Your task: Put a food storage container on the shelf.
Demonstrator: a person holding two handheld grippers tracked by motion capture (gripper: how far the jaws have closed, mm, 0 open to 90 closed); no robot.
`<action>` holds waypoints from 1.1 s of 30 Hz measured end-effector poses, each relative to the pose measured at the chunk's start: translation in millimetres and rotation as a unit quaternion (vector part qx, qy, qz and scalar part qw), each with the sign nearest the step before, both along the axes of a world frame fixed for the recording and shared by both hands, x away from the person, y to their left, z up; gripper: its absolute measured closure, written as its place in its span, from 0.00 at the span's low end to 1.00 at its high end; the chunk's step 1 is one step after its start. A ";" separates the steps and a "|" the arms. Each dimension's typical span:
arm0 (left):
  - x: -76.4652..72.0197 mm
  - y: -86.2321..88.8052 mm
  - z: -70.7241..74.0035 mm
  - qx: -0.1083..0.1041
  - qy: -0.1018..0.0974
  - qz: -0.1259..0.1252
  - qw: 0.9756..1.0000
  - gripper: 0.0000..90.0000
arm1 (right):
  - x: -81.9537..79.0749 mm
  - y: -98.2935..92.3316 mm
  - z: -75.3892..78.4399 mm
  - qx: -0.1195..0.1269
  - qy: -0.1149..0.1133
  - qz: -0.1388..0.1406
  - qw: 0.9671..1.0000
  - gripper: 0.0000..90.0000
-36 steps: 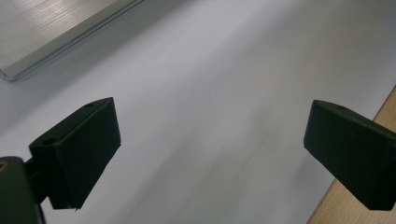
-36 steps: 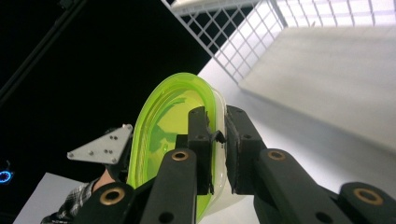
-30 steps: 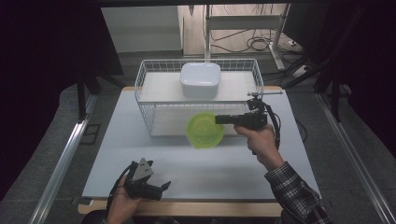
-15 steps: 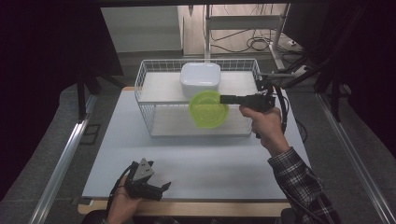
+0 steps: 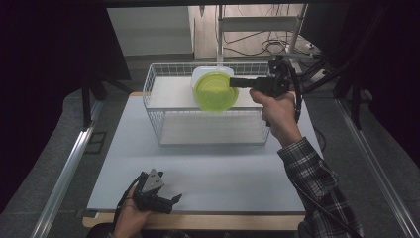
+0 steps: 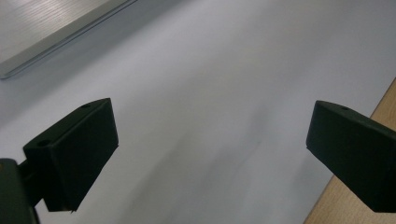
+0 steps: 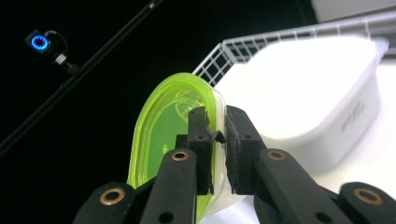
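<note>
The right tongs (image 5: 233,82) are clenched on the rim of a lime-green lid (image 5: 216,91), holding it on edge above the white wire basket (image 5: 208,126) that stands toward the far side of the bench (image 5: 223,168). In the high view the lid hangs over the basket's far part, its flat face turned toward the camera and partly covering a white container (image 5: 210,73) that sits inside the basket against its back wall. The right gripper view shows the grip closely: the two black pads (image 7: 201,140) pinch the lid's (image 7: 163,135) translucent edge between them, with the green disc standing nearly upright to the left of the jaws and the white container (image 7: 308,93) just beyond it on the right, the wire rim (image 7: 243,46) of the basket running behind both (whether lid and container touch I cannot tell). The person's right hand (image 5: 278,111), in a plaid sleeve (image 5: 317,183), reaches in from the lower right to carry this gripper. The left tongs (image 5: 171,201) lie well apart from all this, low at the near left corner of the bench; in the left gripper view (image 6: 210,154) their jaws stand wide and released, with nothing but the pale bench surface (image 6: 210,84) between them.
</note>
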State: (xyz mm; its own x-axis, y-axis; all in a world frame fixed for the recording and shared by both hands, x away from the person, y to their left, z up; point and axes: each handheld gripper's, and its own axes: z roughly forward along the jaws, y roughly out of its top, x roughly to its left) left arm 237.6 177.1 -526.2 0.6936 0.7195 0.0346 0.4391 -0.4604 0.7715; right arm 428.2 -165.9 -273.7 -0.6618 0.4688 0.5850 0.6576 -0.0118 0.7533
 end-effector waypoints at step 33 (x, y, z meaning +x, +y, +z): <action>-0.9 -0.9 -0.4 0.006 0.004 -0.008 1.000 0.02 | 49.2 34.3 15.9 0.005 0.019 -0.144 0.989 0.91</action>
